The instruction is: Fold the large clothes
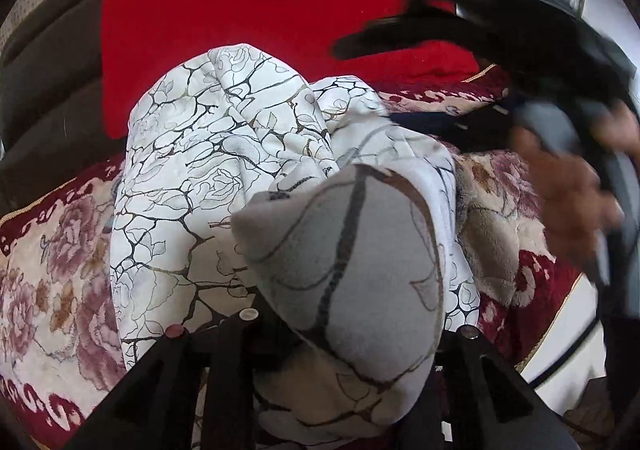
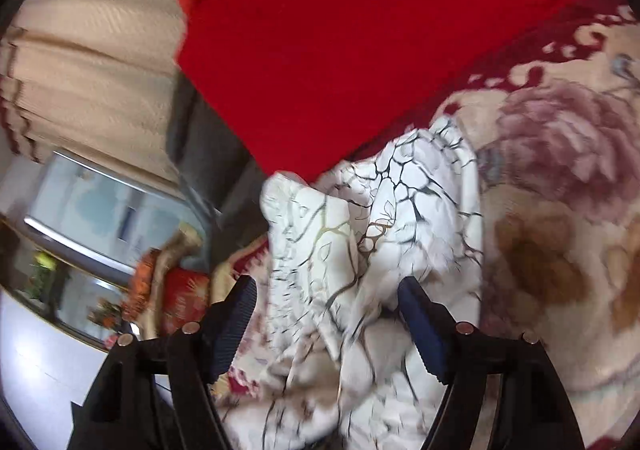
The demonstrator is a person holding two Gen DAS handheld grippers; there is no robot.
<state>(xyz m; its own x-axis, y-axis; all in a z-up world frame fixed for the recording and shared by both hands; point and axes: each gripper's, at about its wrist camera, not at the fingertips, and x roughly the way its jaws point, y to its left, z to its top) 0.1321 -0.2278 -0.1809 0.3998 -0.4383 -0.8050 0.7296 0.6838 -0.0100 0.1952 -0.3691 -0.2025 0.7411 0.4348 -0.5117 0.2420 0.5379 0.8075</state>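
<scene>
The white garment (image 1: 208, 154) with its black crackle-and-rose print lies bunched in a heap on the flowered blanket (image 1: 52, 250), just in front of a red cushion (image 1: 260, 10) and touching its lower edge. It looks thin, soft and light, the sort of cloth that slumps and slides instead of holding a crease, so I'd take it by a hem or corner, not the loose middle. A fold of it drapes right over the left claw (image 1: 320, 350), hiding the fingertips; it seems to be gripping that fold, though I cannot tell for sure. The right claw (image 2: 328, 314) stands wide, its blue-padded fingers (image 2: 420, 322) either side of a crumpled ridge without pinching it. From the left camera, the right hand (image 1: 568, 186) and its tool show blurred above the blanket's far side.
</scene>
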